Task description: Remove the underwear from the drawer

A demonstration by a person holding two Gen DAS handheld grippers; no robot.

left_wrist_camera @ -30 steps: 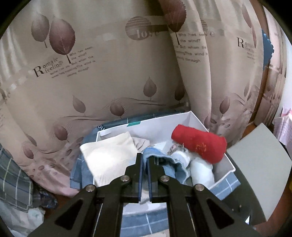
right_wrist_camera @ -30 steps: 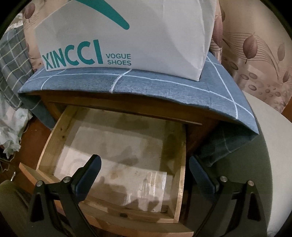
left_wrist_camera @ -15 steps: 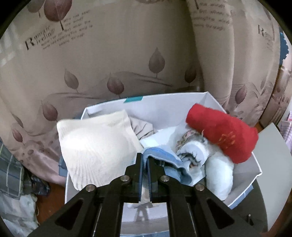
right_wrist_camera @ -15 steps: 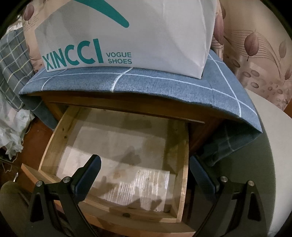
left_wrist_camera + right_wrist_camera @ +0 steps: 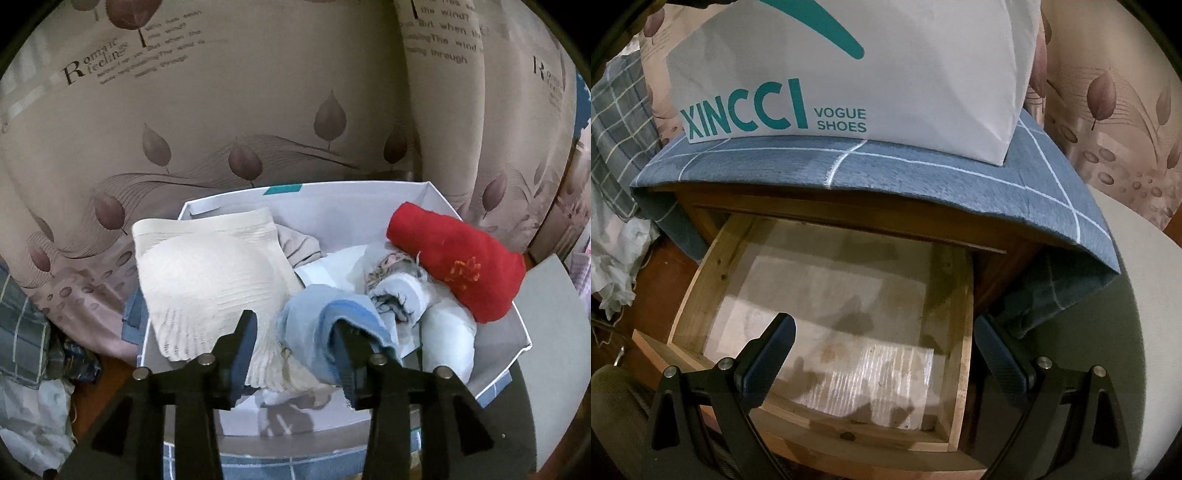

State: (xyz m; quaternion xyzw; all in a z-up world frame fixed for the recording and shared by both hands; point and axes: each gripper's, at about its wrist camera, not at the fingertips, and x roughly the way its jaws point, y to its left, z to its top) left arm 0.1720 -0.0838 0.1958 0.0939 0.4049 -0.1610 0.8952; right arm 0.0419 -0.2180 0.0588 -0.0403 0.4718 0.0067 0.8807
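Note:
In the left wrist view, my left gripper is open above a white shoe box. Light blue underwear lies loose between the fingers, on top of the pile in the box. The box also holds a cream folded garment, a red rolled garment and white rolled pieces. In the right wrist view, my right gripper is open and empty above the pulled-out wooden drawer, whose paper-lined bottom is bare. The shoe box stands on the cabinet above it.
A blue checked cloth covers the cabinet top under the box. A leaf-patterned curtain hangs close behind. A plaid cloth and crumpled white fabric lie at the left. A pale round surface is at the right.
My left gripper has opened and let go of the blue underwear, which now rests in the box. It moved closer over the box. The right gripper has barely moved.

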